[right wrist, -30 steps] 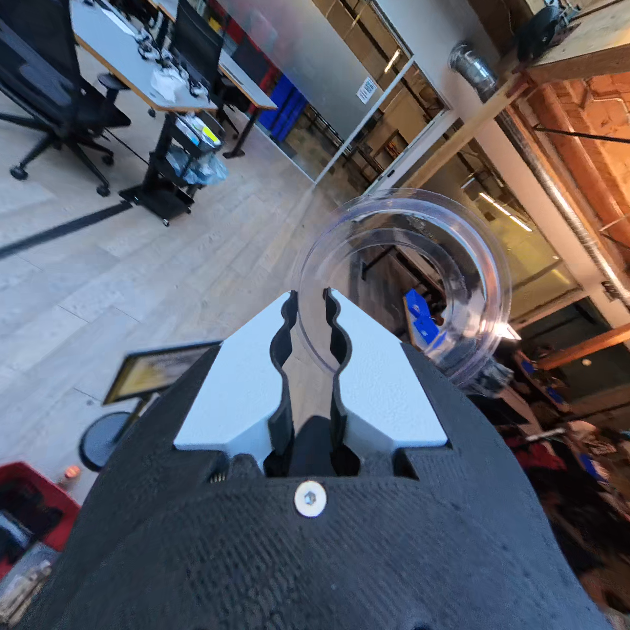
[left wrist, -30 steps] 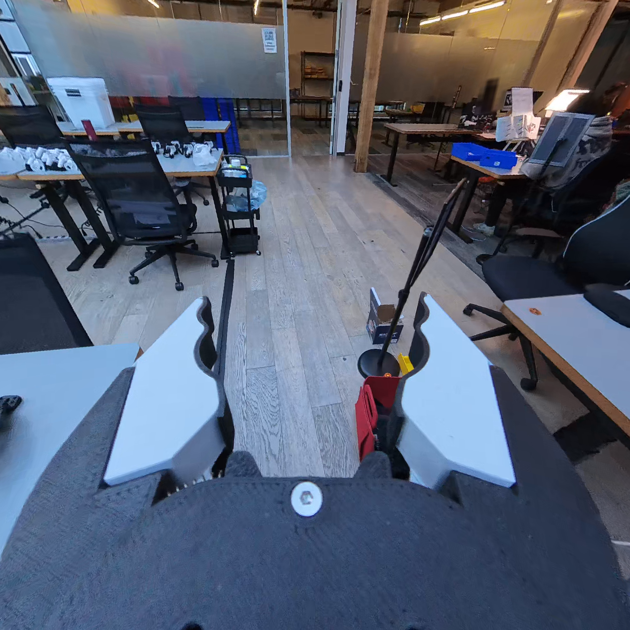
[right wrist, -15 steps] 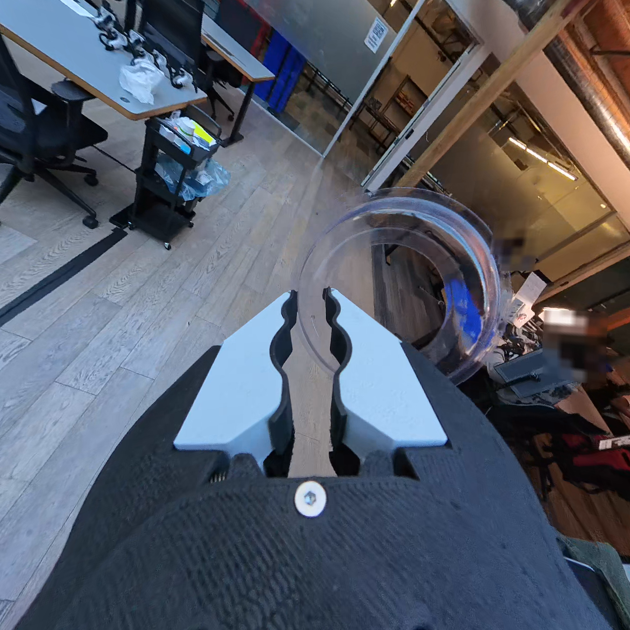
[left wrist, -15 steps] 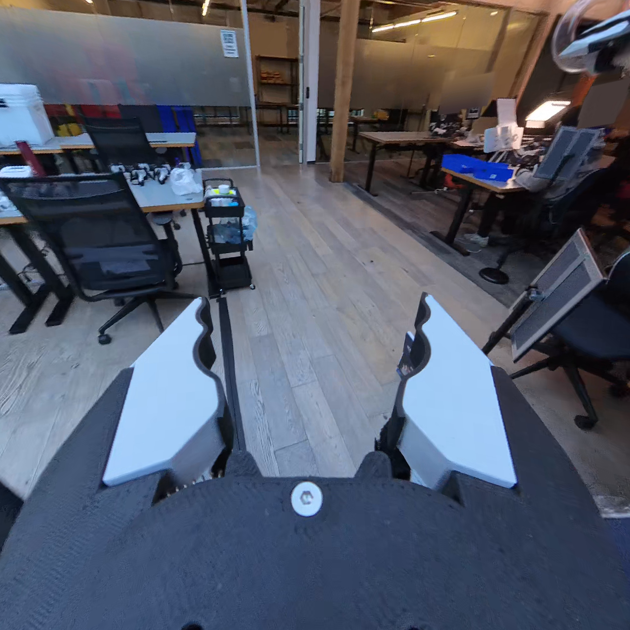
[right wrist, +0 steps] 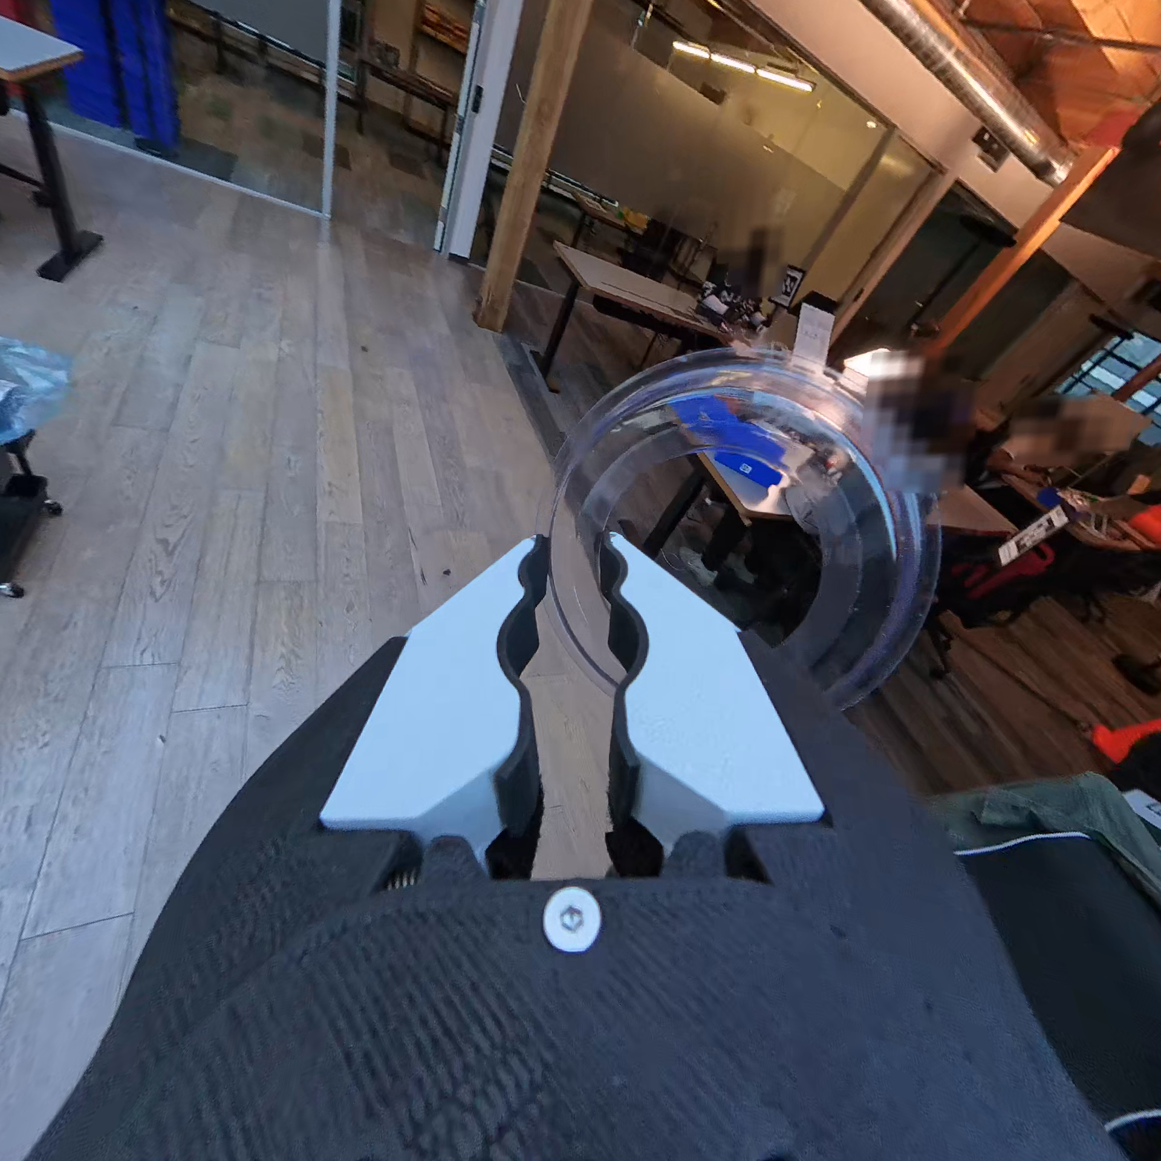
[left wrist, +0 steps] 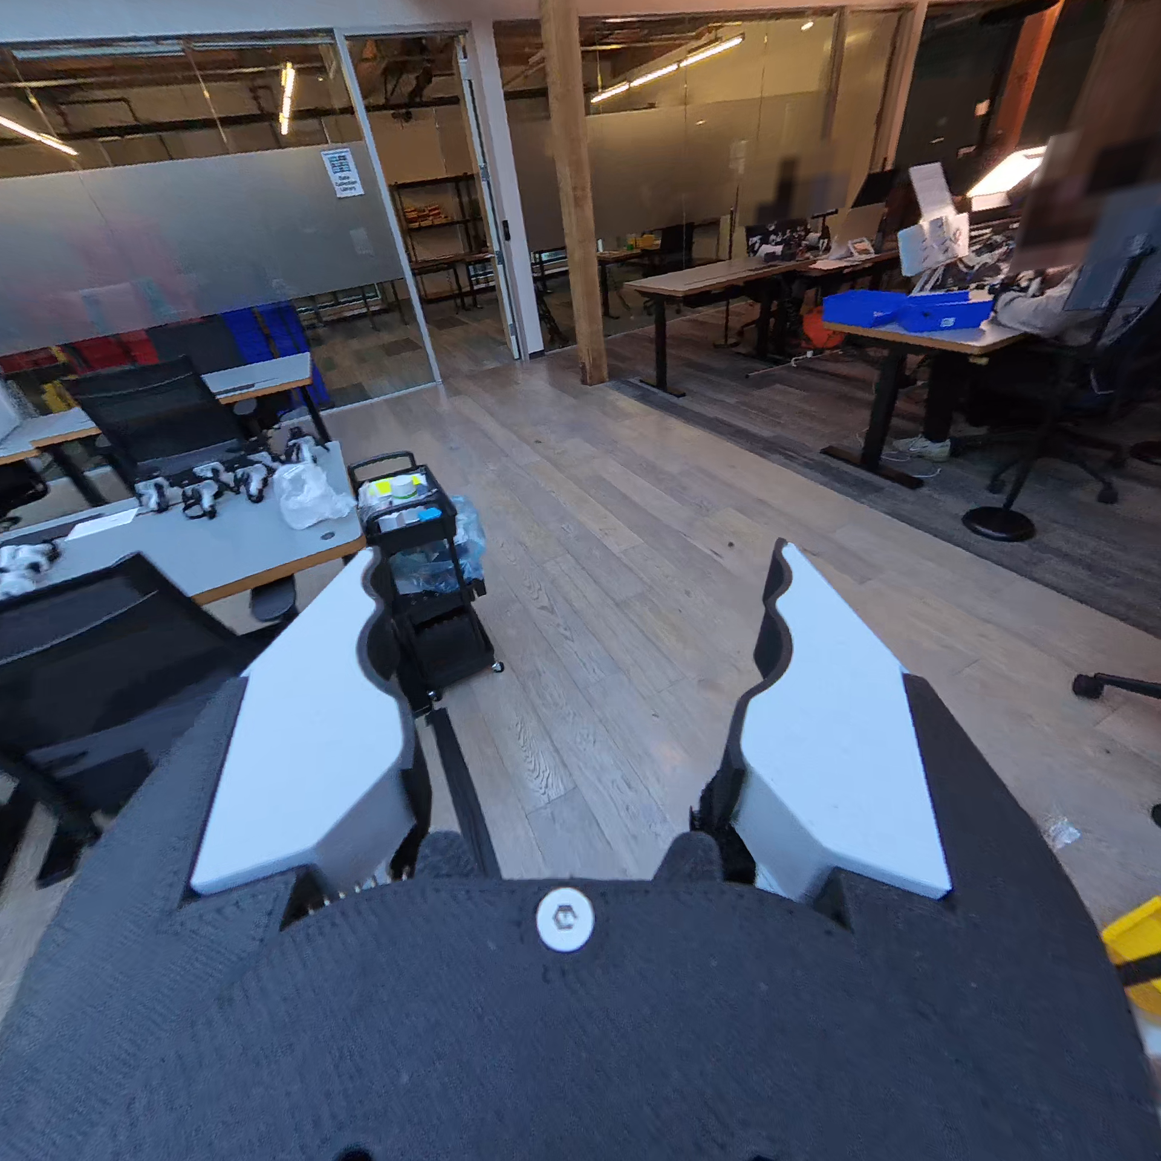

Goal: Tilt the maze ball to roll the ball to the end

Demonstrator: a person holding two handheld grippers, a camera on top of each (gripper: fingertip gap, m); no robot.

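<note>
The left gripper has white fingers lined with black wavy pads, on a black body of ribbed, woven-looking texture with a silver screw. Ahead of it the floor is pale grey-brown wood planks, turning to darker grey planks to its right. To its left front stands a black cart holding yellow, white and blue items, beside a grey bench with a tan edge. Far to its right lie bright blue trays. The right gripper shows the same white, black and silver; the maze ball pinched at its tips is clear and colourless, tinted with blue reflections
</note>
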